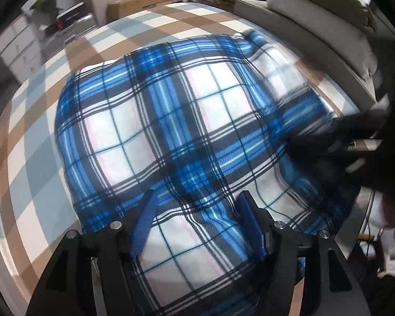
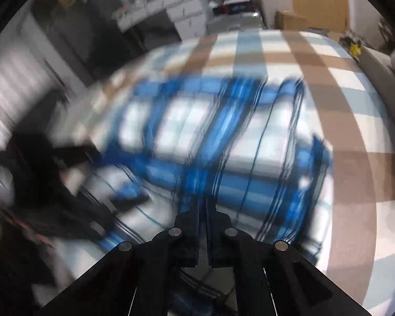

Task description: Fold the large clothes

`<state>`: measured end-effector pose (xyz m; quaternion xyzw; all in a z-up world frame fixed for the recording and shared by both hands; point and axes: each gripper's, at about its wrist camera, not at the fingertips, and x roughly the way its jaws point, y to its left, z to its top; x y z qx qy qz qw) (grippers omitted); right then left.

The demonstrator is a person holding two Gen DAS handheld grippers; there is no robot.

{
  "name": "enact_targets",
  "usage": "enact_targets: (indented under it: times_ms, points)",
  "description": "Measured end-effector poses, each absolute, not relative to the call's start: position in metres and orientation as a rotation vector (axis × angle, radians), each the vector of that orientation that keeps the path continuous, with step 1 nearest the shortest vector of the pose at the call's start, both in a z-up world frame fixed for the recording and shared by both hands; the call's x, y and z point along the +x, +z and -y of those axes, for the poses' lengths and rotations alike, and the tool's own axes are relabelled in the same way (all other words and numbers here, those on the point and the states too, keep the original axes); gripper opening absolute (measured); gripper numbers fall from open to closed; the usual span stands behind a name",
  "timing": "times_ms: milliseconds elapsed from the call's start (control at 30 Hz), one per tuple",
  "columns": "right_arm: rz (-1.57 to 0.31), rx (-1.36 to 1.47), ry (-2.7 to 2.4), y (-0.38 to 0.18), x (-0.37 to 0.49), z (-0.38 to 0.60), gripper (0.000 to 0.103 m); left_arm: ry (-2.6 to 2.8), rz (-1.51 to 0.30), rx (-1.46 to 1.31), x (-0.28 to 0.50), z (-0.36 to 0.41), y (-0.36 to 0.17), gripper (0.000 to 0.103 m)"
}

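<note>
Blue-and-white plaid fleece, the garment (image 1: 171, 121), fills my left wrist view. It lies on the bench (image 1: 26, 163), whose cover is checked in tan, grey-blue and white. My left tool (image 1: 194, 216) hangs over the garment's near part with its blue pads apart; cloth shows between and beneath them, but I cannot tell whether they press on it. The garment's far edge is rounded and looks doubled under, so I judge one fold made and more left to do. Its long axis seems to run from my left tool away towards the far edge, slightly tilted left. At the garment's right edge a dark blur is my right tool (image 1: 337, 142), low against the cloth.

From my right wrist, everything smears. The garment (image 2: 223, 137) lies ahead on the bench (image 2: 355, 121), with its stripes streaming away from my right tool (image 2: 202, 205). The jaws are together; whether a hem is pinched between them I cannot tell. Left of the garment, a black shape is my left tool (image 2: 73, 184).
</note>
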<state>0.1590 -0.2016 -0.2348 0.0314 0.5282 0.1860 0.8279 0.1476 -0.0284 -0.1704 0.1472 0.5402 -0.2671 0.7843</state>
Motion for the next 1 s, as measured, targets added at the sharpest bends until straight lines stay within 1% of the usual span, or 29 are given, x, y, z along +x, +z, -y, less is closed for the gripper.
enact_targets:
  times_ms: [33, 67, 100, 133, 233, 300, 333, 367, 433, 467, 533, 567, 633, 700, 733, 800, 833, 867, 967, 1000]
  points:
    - [-1.1, 0.13, 0.393, -0.236, 0.158, 0.209, 0.0, -0.57, -1.159, 0.328, 0.141, 0.029, -0.166, 0.057]
    - [-1.125, 0.169, 0.396, -0.236, 0.158, 0.213, 0.0, -0.574, -1.14, 0.334, 0.131, 0.027, -0.159, 0.057]
    - [-1.126, 0.242, 0.419, -0.23, 0.152, 0.221, 0.005, -0.576, -1.118, 0.326, 0.122, 0.023, -0.152, 0.057]
    - [-1.093, 0.262, 0.427, -0.222, 0.142, 0.226, 0.006, -0.575, -1.1, 0.308, 0.111, 0.017, -0.146, 0.057]
    - [-1.039, 0.211, 0.447, -0.211, 0.112, 0.225, 0.006, -0.546, -1.071, 0.275, 0.088, -0.003, -0.148, 0.057]
    - [-1.084, 0.177, 0.449, -0.228, 0.106, 0.219, 0.006, -0.547, -1.104, 0.226, 0.09, -0.007, -0.167, 0.057]
    - [-1.094, 0.181, 0.44, -0.24, 0.104, 0.218, 0.001, -0.542, -1.107, 0.213, 0.092, -0.006, -0.175, 0.056]
    - [-1.063, 0.2, 0.43, -0.239, 0.098, 0.22, 0.0, -0.547, -1.087, 0.202, 0.092, -0.005, -0.176, 0.058]
    - [-1.091, 0.225, 0.419, -0.235, 0.096, 0.222, 0.001, -0.537, -1.1, 0.18, 0.09, -0.006, -0.169, 0.058]
    - [-1.049, 0.228, 0.419, -0.222, 0.086, 0.222, 0.006, -0.537, -1.097, 0.159, 0.087, -0.008, -0.162, 0.058]
    - [-0.949, 0.163, 0.468, -0.2, 0.071, 0.216, 0.006, -0.561, -1.072, 0.177, 0.076, -0.007, -0.154, 0.058]
    - [-0.912, 0.084, 0.469, -0.194, 0.064, 0.209, 0.006, -0.566, -1.069, 0.204, 0.073, -0.004, -0.158, 0.06]
    - [-0.962, 0.019, 0.433, -0.208, 0.068, 0.201, 0.016, -0.563, -1.071, 0.258, 0.072, 0.001, -0.176, 0.06]
    - [-1.056, 0.057, 0.435, -0.233, 0.08, 0.203, 0.016, -0.563, -1.049, 0.262, 0.073, -0.004, -0.178, 0.06]
    - [-1.031, 0.11, 0.436, -0.234, 0.082, 0.209, 0.012, -0.569, -1.061, 0.257, 0.073, -0.005, -0.174, 0.06]
    - [-1.076, 0.136, 0.498, -0.229, 0.093, 0.213, 0.015, -0.598, -1.077, 0.231, 0.077, -0.01, -0.161, 0.06]
    - [-1.054, 0.127, 0.499, -0.221, 0.098, 0.216, 0.015, -0.611, -1.077, 0.214, 0.083, -0.013, -0.151, 0.06]
    - [-0.971, 0.115, 0.484, -0.201, 0.104, 0.222, 0.016, -0.61, -1.063, 0.215, 0.078, -0.019, -0.139, 0.061]
    - [-0.887, 0.12, 0.468, -0.172, 0.131, 0.229, 0.017, -0.534, -0.991, 0.275, 0.116, -0.016, -0.115, 0.062]
    - [-0.87, 0.124, 0.443, -0.166, 0.147, 0.228, 0.02, -0.521, -0.992, 0.272, 0.138, -0.013, -0.113, 0.062]
